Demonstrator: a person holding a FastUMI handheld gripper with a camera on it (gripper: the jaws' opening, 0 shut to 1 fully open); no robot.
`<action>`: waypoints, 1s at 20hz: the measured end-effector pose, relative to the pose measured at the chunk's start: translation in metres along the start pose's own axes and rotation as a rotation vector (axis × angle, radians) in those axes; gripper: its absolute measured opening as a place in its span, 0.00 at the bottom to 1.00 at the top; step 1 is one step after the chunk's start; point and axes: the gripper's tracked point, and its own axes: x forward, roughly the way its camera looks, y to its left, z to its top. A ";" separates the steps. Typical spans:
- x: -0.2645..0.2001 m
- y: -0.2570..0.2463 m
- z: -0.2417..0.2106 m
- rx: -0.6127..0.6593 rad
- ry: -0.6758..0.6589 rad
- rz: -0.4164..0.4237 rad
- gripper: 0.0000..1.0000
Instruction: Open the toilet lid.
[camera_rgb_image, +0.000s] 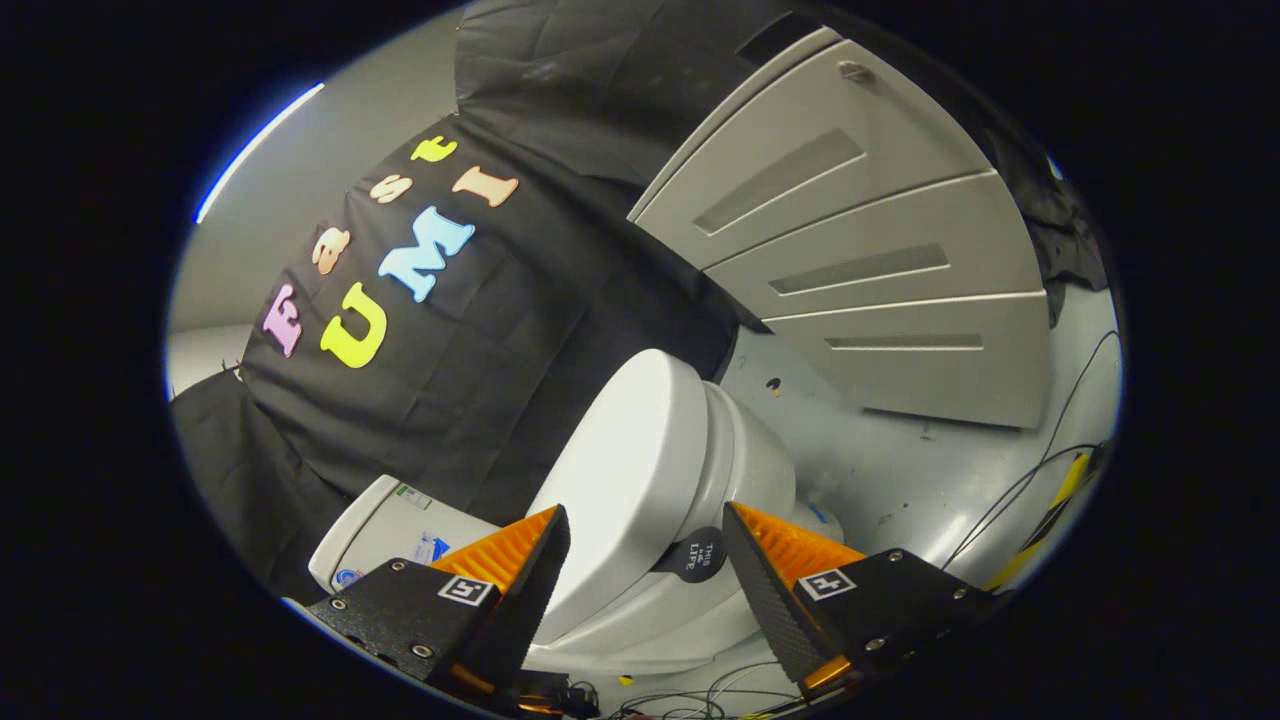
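The gripper (645, 570) is hovering with its fingers spread apart and gripping nothing; the closed toilet lid (625, 480) is lying just ahead, at lower centre of the frame, its long axis running away toward the grey cabinet (860, 270) beyond.

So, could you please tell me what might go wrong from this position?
The tool is open, its fingers astride the closed toilet lid near a round black tab but gripping nothing; closing here could slip off the smooth lid. Loose cables on the floor beside the toilet could snag. The view is strongly tilted, so the lift may go skewed.
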 end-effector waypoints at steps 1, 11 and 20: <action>0.003 -0.003 -0.001 0.022 0.000 0.002 0.95; 0.026 -0.053 -0.038 0.150 0.102 -0.113 0.82; 0.047 -0.044 -0.040 0.197 0.105 -0.055 0.21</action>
